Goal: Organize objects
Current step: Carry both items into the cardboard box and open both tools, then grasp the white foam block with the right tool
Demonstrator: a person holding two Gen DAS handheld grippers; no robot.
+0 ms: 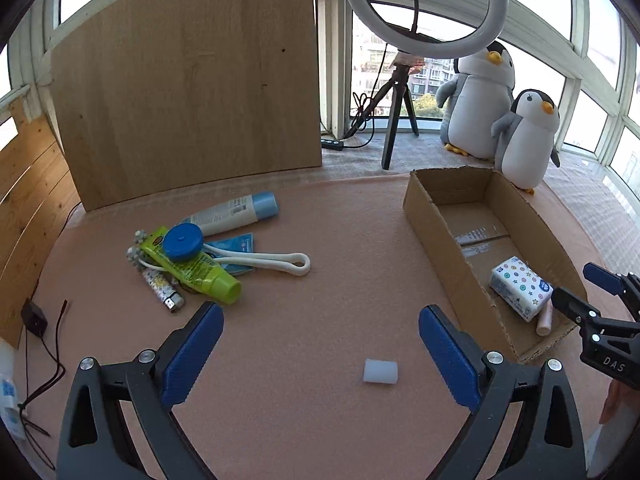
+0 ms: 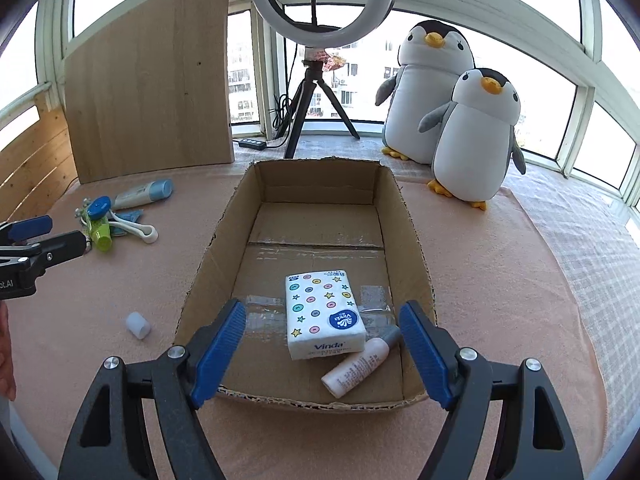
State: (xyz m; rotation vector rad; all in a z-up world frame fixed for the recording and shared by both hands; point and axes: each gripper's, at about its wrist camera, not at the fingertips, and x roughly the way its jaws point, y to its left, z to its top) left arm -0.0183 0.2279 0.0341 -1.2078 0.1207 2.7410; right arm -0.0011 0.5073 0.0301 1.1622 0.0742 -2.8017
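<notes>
Looking across the pink cloth (image 1: 320,220) that fills the middle of both views, we see first the tall wooden board (image 1: 188,80) standing at the upper left, then two plush penguins (image 2: 452,120) at the upper right beside a ring light (image 2: 324,4) on its tripod. Next in size comes the cardboard box (image 2: 416,240), open-topped, at the centre of the right wrist view and at the right of the left wrist view. Inside it, near the lower wall, lies a tissue pack (image 2: 324,316) with a small pale bottle (image 2: 356,368) touching its lower right corner. In the left wrist view a heap of loose items sits left of centre: a white and blue tube (image 1: 236,212), a white roller (image 1: 256,260), a green tube (image 1: 196,268) under a round blue case (image 1: 182,242), and a lighter (image 1: 164,290). Our left gripper (image 1: 320,344) has its jaws spread wide with nothing between the pads; a small white cap (image 1: 380,372) lies on the cloth just below the gap. Our right gripper (image 2: 322,344) is over the lower end of the box, its jaws apart and gripping nothing, the tissue pack and bottle showing between them.
</notes>
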